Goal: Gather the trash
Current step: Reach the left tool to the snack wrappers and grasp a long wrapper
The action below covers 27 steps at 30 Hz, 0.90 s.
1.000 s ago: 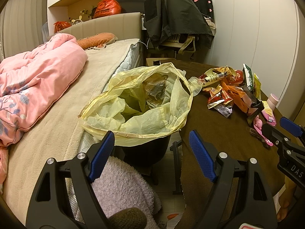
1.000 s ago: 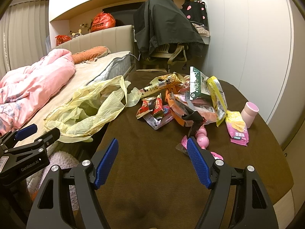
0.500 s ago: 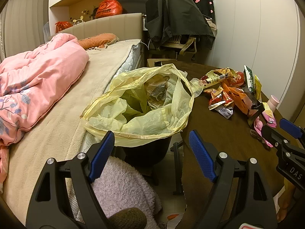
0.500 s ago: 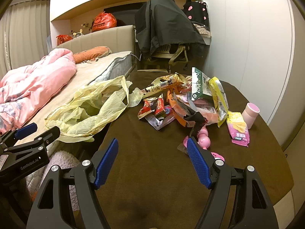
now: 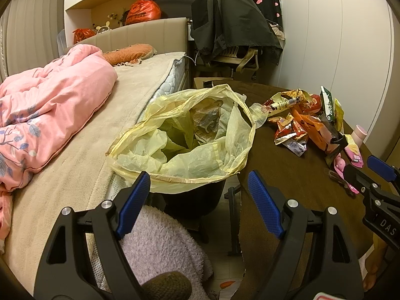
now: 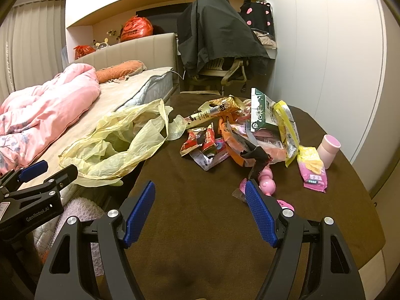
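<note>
A yellow trash bag (image 5: pixel 190 145) lines a black bin (image 5: pixel 197 197) between the bed and the table, its mouth wide and some clear wrap inside. My left gripper (image 5: pixel 200 190) hovers open just short of the bag's near rim, holding nothing. A heap of snack wrappers (image 6: pixel 240 135) lies on the brown table (image 6: pixel 200 225), with a green carton (image 6: pixel 262 112), a yellow packet (image 6: pixel 287 125) and a pink packet (image 6: pixel 312 170). My right gripper (image 6: pixel 200 200) is open above the table, short of the heap; its right finger is near a pink toy (image 6: pixel 267 182).
A pink cup (image 6: pixel 330 150) stands at the table's right side. The bed (image 5: pixel 82 150) with a pink quilt (image 5: pixel 45 110) runs along the left. A chair draped with a dark jacket (image 6: pixel 215 37) stands behind the table. A fluffy lilac cloth (image 5: pixel 160 245) lies below the left gripper.
Both grippers have drifted very slightly; the view shifts a little, with the bag and wrappers almost where they were. Both stay open and empty.
</note>
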### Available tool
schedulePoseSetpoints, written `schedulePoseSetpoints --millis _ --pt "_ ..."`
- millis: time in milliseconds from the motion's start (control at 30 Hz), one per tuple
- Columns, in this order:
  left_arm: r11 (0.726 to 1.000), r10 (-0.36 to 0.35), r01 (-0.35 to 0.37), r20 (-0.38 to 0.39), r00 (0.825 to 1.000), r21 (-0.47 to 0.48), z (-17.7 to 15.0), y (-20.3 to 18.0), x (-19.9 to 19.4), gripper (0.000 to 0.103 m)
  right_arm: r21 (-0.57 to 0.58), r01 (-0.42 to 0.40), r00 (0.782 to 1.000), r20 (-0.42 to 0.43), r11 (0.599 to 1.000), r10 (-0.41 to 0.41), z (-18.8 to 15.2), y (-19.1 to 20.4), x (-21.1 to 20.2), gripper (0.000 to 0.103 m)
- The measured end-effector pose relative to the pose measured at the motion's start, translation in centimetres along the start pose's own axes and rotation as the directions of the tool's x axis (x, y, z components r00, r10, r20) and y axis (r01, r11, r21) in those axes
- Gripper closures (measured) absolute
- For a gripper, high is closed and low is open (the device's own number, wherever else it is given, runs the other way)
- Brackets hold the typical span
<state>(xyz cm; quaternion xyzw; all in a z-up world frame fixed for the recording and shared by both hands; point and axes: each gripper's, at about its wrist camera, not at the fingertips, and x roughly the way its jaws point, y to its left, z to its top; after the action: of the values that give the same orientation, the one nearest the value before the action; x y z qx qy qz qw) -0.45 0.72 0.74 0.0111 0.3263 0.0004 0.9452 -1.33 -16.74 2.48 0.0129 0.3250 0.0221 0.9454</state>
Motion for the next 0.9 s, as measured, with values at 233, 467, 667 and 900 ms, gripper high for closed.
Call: schedulePoseSetpoints --millis 233,467,667,900 --pt "1.0 0.014 -0.014 -0.001 1.0 0.016 0.7 -0.5 0.5 0.027 0.027 0.001 1.0 0.001 1.0 -0.001 0.8 -1.6 0.8 0.033" --pt "0.996 -0.088 0.088 0.014 0.996 0.002 3.3 -1.7 2.1 0.027 0.073 0.046 0.999 0.02 0.996 -0.048 2.5 -5.7 1.3 0.033" --pt "0.974 -0.226 0.226 -0.008 0.974 0.021 5.0 -4.8 4.5 0.024 0.131 0.116 0.993 0.002 0.985 -0.118 3.0 -10.9 2.0 0.033" --pt "0.951 -0.305 0.308 -0.069 0.95 0.033 6.1 -7.6 8.4 0.022 0.158 0.201 0.98 -0.03 0.967 -0.199 2.3 -16.0 3.1 0.033"
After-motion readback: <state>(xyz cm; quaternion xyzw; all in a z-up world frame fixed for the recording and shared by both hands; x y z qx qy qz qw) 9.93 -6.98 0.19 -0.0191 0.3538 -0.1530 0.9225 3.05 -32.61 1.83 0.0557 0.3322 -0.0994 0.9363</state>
